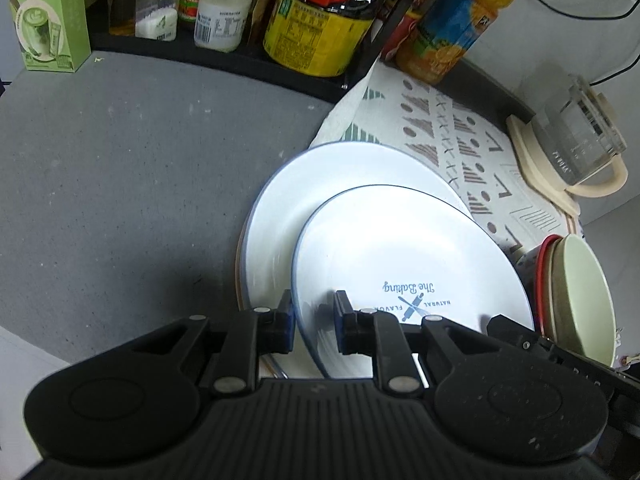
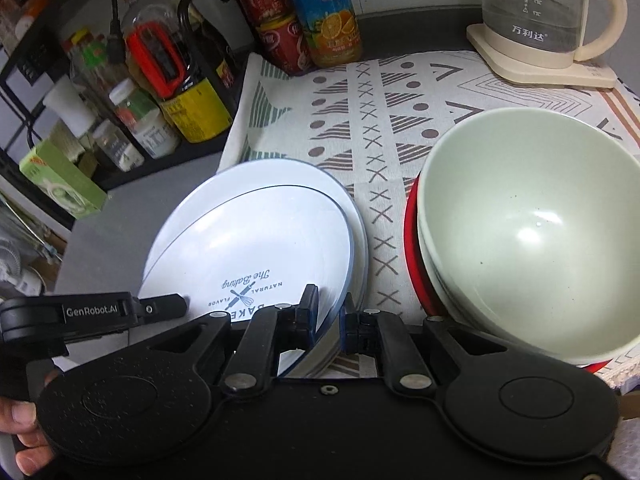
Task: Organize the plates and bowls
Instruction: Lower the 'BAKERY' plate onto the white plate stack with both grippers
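A white plate with a blue rim and "The Baking" print (image 1: 408,264) is held tilted over a stack of like plates (image 1: 312,196) on the grey counter. My left gripper (image 1: 314,320) is shut on its left rim. My right gripper (image 2: 329,316) is shut on its right rim, where the printed plate (image 2: 256,248) and the stack below (image 2: 224,188) also show. A pale green bowl (image 2: 532,232) sits nested in a red bowl (image 2: 412,248) on the patterned cloth, right of the plates; it shows on edge in the left wrist view (image 1: 580,296).
A black rack (image 1: 224,56) with bottles, jars and a green carton (image 1: 48,16) lines the back. Cans and an orange juice bottle (image 2: 324,12) stand by it. A glass kettle on a cream base (image 2: 548,20) stands at the far right on the patterned cloth (image 2: 400,92).
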{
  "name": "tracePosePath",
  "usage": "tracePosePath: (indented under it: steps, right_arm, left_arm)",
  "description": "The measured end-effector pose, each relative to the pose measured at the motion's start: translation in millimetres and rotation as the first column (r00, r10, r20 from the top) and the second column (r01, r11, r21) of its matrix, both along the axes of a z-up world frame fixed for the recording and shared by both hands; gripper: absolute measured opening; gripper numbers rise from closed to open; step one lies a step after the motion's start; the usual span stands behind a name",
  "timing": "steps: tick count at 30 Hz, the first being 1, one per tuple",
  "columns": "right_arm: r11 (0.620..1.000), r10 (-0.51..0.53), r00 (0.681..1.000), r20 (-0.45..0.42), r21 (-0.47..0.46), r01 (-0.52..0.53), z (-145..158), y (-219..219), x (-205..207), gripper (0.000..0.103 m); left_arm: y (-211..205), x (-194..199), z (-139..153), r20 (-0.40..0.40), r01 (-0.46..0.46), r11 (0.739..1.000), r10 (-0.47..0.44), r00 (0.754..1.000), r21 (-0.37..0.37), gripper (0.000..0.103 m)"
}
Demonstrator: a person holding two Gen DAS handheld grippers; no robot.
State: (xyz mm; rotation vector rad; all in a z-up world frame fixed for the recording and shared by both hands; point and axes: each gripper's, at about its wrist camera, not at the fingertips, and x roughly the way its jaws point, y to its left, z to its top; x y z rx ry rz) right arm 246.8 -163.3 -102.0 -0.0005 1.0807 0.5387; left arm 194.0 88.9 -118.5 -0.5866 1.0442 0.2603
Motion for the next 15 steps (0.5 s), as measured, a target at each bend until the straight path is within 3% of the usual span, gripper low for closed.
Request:
tracePosePath:
  steps: [15]
  right_arm:
    - [0.998, -0.008, 1.0, 0.015, -0.058, 0.009, -10.3, 2.0, -1.4, 0.015]
  left_arm:
    - [-10.7, 12.5, -8.8, -0.026, 0.055, 0.998, -0.054, 0.998, 0.04, 0.019]
